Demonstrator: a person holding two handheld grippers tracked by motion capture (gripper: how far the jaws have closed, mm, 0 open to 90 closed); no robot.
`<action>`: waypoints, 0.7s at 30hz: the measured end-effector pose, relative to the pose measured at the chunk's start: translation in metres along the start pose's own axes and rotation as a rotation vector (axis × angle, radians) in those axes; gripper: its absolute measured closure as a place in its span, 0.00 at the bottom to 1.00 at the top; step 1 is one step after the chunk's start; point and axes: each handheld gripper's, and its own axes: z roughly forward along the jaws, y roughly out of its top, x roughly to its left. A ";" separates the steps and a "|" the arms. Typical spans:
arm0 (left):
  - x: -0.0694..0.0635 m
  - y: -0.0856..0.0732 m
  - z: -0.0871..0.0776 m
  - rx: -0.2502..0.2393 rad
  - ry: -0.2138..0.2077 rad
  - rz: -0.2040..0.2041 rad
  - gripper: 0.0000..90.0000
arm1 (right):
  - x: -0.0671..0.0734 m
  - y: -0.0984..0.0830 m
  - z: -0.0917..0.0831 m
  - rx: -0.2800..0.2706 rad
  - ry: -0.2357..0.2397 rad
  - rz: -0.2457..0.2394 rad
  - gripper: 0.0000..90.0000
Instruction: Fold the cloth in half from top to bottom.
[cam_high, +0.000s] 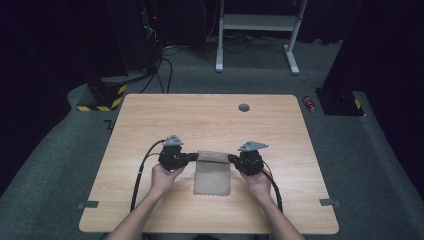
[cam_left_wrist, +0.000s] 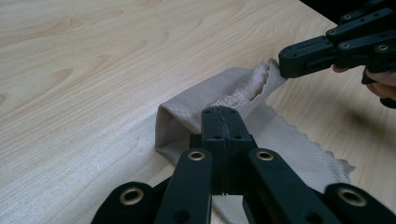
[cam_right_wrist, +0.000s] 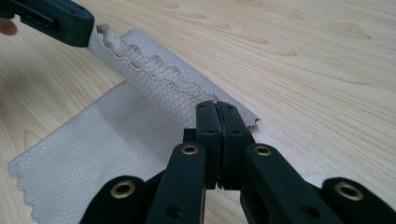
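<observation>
On the near half of the wooden table (cam_high: 150, 125) we see the beige cloth (cam_high: 212, 175) lying flat, its far edge folded back. The left gripper (cam_high: 196, 157) is clamped tight on that fold's left corner; the right gripper (cam_high: 231, 158) is clamped likewise on the right corner, both corners raised slightly.

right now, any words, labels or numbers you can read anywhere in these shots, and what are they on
None can be read.
The small red can on the grey floor beside the light wooden table: any print is too small and blurred.
The yellow-and-black striped base: hazard stripes, no text.
The beige woven cloth: no label shows.
</observation>
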 end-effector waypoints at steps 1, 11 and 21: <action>0.000 0.000 0.000 0.001 -0.003 0.002 1.00 | 0.000 0.000 -0.001 0.003 0.002 0.003 0.98; -0.002 -0.003 -0.005 0.002 -0.006 0.011 1.00 | 0.005 -0.001 -0.005 -0.004 0.013 -0.008 0.98; -0.002 -0.009 -0.007 0.008 -0.013 0.004 1.00 | 0.010 -0.003 -0.010 -0.008 0.028 -0.022 0.98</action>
